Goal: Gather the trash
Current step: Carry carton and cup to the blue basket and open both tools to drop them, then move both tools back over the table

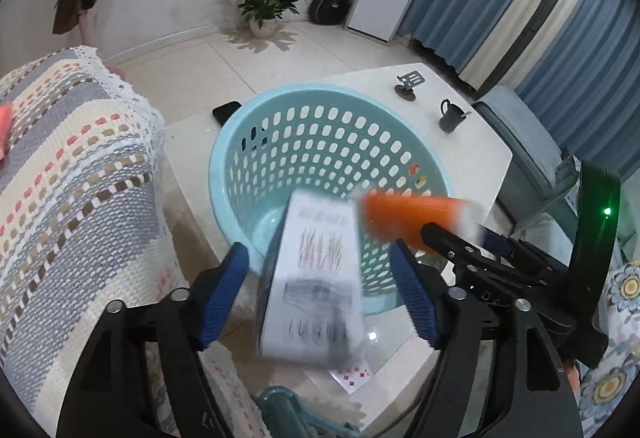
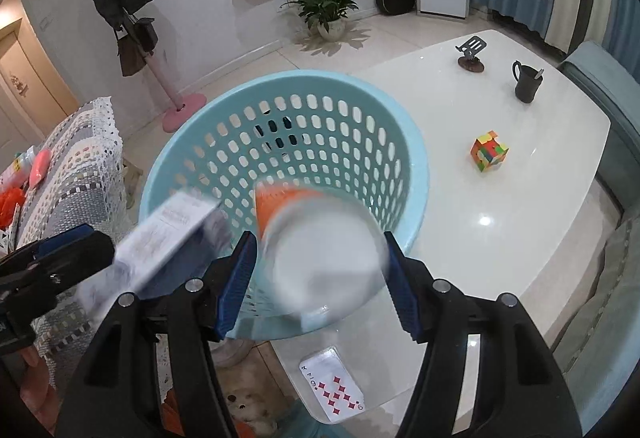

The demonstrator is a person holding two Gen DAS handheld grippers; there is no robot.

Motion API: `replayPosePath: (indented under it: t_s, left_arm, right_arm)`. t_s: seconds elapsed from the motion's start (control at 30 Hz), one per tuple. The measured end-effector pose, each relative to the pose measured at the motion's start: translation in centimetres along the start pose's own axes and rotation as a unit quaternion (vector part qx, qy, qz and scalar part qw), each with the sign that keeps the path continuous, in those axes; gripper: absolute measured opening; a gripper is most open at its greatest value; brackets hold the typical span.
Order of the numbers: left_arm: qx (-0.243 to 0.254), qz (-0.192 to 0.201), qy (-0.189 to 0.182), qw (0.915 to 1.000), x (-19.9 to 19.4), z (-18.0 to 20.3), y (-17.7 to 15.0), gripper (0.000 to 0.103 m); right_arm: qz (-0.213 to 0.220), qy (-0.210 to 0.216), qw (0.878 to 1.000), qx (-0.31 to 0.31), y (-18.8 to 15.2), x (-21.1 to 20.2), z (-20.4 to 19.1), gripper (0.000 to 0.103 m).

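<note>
A light blue perforated basket [image 1: 218, 157] [image 2: 416, 173] stands on the white table, right in front of both grippers. A white printed box [image 1: 316, 278] [image 2: 168, 238], blurred, lies between the fingers of my left gripper [image 1: 319, 250] over the basket's near rim. There is a gap on each side of the box, so the jaws are open. My right gripper [image 2: 319, 238] is shut on an orange and white cup [image 2: 324, 258] [image 1: 408, 213], also blurred. The blue pads sit against the cup's sides, and its base faces the camera above the basket's mouth.
The white table [image 2: 520, 238] carries a playing card [image 2: 332, 386] near the front edge, a colour cube [image 2: 489, 151], a dark mug [image 2: 526, 81], a phone stand [image 2: 472, 53] and a black phone [image 1: 226, 111]. A sofa under a crocheted cover [image 1: 72, 177] is on the left.
</note>
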State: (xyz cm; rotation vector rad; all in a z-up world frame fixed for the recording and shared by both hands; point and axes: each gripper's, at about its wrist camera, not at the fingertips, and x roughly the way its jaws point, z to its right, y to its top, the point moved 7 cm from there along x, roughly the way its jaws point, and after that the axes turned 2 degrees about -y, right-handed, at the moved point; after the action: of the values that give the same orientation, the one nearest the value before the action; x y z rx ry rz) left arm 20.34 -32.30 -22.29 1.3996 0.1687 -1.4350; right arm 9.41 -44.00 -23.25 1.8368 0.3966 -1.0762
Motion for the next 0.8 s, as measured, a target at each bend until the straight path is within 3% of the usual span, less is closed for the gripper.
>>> replayPosePath:
  t_s: [0.47,0.67,0.8]
  left_arm:
    - [-0.017,0.038,-0.005,0.9991,-4.5,-0.9,-1.2,0.074]
    - [-0.023,0.09,0.008,0.9956,-9.7,-2.5,-1.8,0.074]
    - [-0.032,0.147,0.04,0.9878,-15.5,-4.7,-2.4,0.074]
  right_arm:
    - [0.024,0.009,1.0,-0.012,0.6,-2.0,-1.7,0.059]
    - [0.068,0.032,0.996,-0.05,1.4,-5.0,-5.6,0.059]
    - [0.107,0.063,0.988,-0.09,1.8,-8.0,-10.2,0.059]
